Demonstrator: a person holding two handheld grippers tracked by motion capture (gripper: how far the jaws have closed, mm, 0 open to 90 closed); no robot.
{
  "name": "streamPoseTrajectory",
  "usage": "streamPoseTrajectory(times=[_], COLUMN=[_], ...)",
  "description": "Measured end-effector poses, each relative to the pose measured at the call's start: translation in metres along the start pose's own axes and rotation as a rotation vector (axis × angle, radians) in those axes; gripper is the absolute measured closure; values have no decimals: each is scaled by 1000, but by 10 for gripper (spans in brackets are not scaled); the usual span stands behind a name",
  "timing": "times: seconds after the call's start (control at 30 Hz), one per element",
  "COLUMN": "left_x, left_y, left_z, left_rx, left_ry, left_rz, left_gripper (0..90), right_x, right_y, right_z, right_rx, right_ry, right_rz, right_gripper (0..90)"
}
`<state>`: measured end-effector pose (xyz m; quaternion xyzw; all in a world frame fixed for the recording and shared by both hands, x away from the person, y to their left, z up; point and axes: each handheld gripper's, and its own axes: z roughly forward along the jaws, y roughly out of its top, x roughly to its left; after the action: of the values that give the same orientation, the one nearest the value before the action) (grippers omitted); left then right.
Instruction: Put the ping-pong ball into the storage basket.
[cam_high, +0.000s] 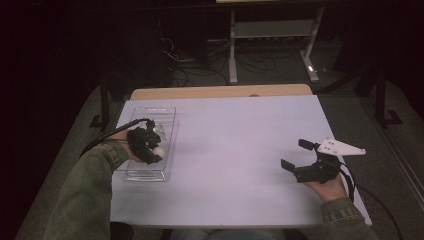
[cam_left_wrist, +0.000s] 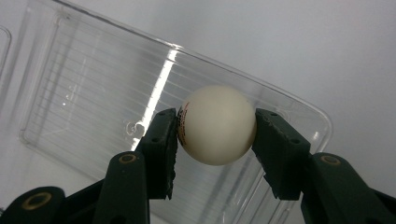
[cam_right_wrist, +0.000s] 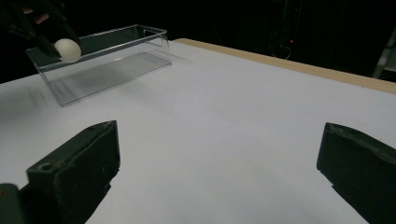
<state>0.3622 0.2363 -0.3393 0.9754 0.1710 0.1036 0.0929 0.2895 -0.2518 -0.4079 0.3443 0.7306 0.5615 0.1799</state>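
Ball (cam_left_wrist: 217, 124): light, smooth, rolls easily; clamp across its middle.
Left gripper (cam_left_wrist: 215, 126): pinching ball over clear box (cam_left_wrist: 93, 93).
Right gripper (cam_right_wrist: 219, 172): jaws wide, empty.

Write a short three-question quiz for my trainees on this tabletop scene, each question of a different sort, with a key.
1. True or false: the left gripper has its jaws closed on the white ball.
2. Multiple choice: where is the ball in the left gripper view? A) lying on the bare table, B) over the clear plastic bin, C) between the right gripper's jaws.
3. Short answer: how do the jaws of the right gripper stand, and what is between them?

Key:
1. True; a jaw presses on each side of the ball.
2. B; the bin's ribbed floor shows behind it.
3. Wide open, with nothing between them; beyond them lies the white table.
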Motion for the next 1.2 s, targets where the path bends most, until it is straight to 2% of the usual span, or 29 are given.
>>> streamPoseTrajectory(times=[0.6, 0.9, 1.07, 1.2], left_x=[4, 7, 8, 7], left_y=[-8, -5, -5, -4], left_z=[26, 35, 39, 44], left_rx=[23, 31, 47, 52], left_ry=[-30, -45, -77, -74], left_rz=[-18, -16, -11, -14], left_gripper=[505, 505, 505, 504], right_x=[-2, -3, -4, -5], right_y=[-1, -1, -1, -1], right_z=[-1, -1, -1, -1], right_rx=[0, 4, 1, 2], right_ry=[-14, -15, -19, -20], right_rz=[-8, -7, -7, -8], right_gripper=[0, 0, 0, 0])
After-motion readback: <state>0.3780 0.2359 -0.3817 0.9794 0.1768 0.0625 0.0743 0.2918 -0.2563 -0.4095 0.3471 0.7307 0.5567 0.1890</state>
